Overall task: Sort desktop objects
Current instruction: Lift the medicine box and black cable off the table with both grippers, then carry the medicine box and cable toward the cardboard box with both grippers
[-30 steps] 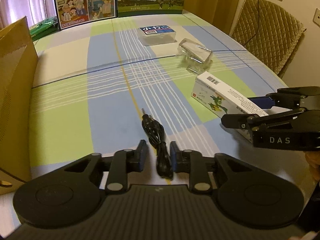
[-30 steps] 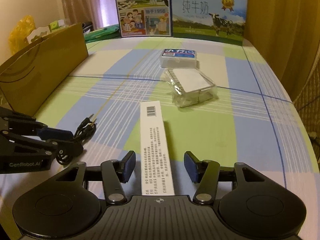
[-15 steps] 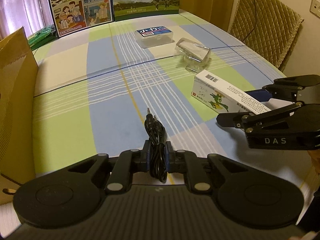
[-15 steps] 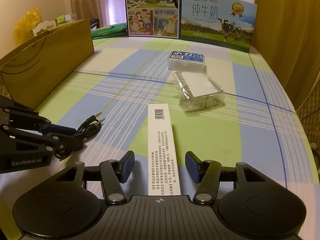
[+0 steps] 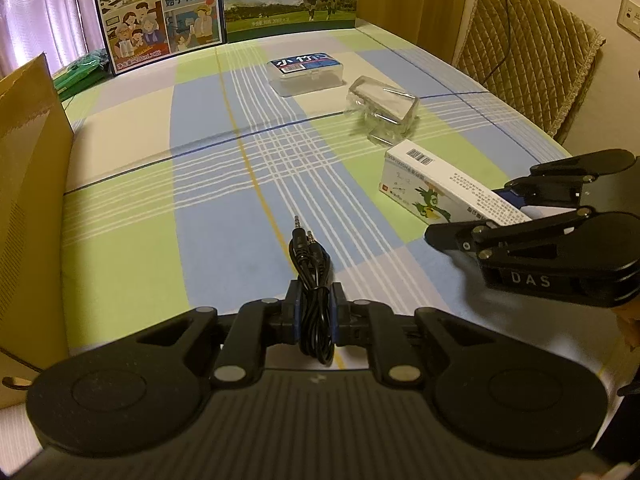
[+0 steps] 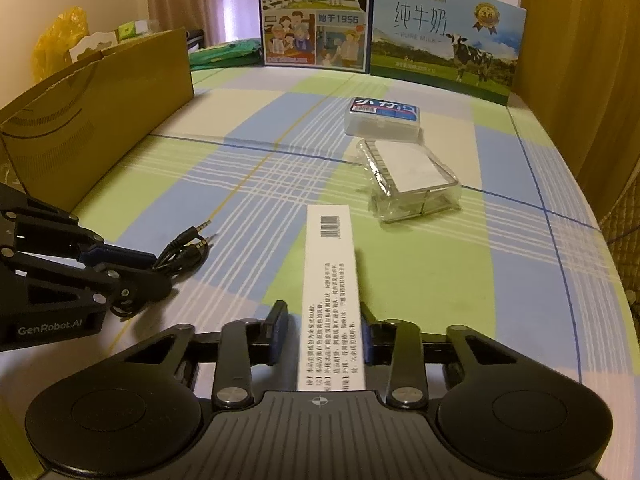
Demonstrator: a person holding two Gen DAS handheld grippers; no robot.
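A coiled black audio cable (image 5: 310, 256) lies on the checked tablecloth, its two plugs pointing away. My left gripper (image 5: 315, 312) is shut on the cable's near end; the right wrist view shows that gripper (image 6: 158, 274) at the left, with the cable (image 6: 184, 252) in its tips. A long white medicine box (image 6: 330, 264) with a barcode lies between the fingers of my right gripper (image 6: 323, 334). Its right finger is at the box's edge, and a narrow gap shows at the left finger. In the left wrist view the right gripper (image 5: 468, 216) straddles the box (image 5: 432, 188).
A clear case with a blue label (image 6: 382, 116) and a clear plastic packet (image 6: 412, 176) lie beyond the box. A brown cardboard box (image 6: 96, 120) stands along the left side. Two milk cartons (image 6: 316, 12) stand at the back. A padded chair (image 5: 528, 52) is at the right.
My left gripper has shut on the cable, which lay loose between open fingers a second ago. The right gripper's fingers have narrowed around the white box.
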